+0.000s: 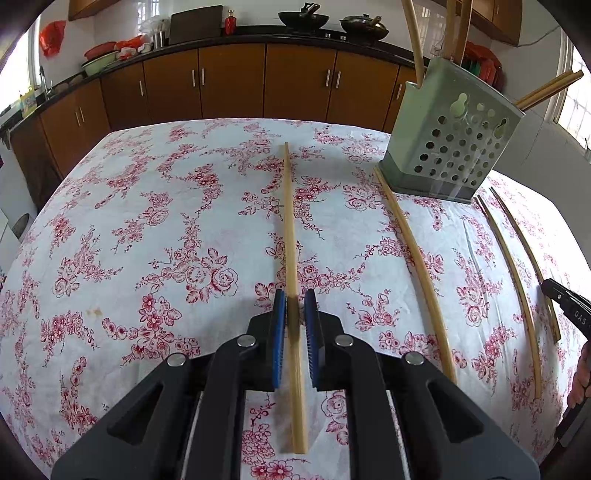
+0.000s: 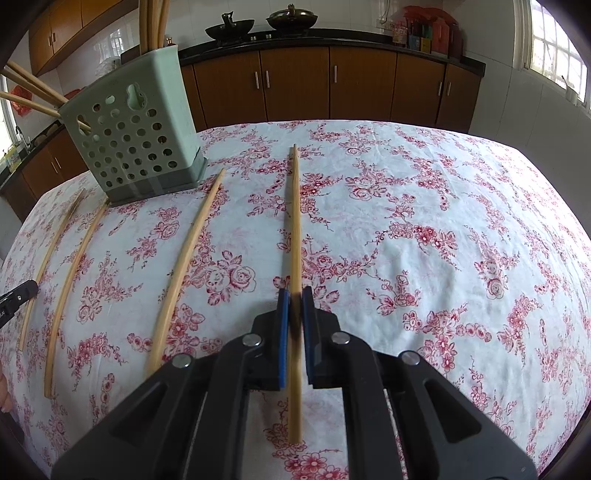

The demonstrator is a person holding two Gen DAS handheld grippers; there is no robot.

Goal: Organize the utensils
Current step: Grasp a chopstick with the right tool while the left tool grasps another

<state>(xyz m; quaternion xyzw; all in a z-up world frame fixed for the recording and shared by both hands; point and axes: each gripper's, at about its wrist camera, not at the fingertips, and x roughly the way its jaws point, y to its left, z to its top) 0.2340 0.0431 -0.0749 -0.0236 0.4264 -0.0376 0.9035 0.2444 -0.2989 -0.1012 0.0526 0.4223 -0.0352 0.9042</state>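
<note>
Chopstick (image 2: 294,221) between right hand-held gripper (image 2: 295,295) pads.

Home kitchen: wooden cabinets (image 1: 229,81), woks (image 2: 229,29) on counter.

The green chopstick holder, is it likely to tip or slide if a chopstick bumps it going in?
Probably light: the holder looks like thin plastic full of holes. It stands tall on a small base, and long chopsticks lean out over its rim, so a sideways knock up high might tip it. The tablecloth may keep it from sliding much.
</note>
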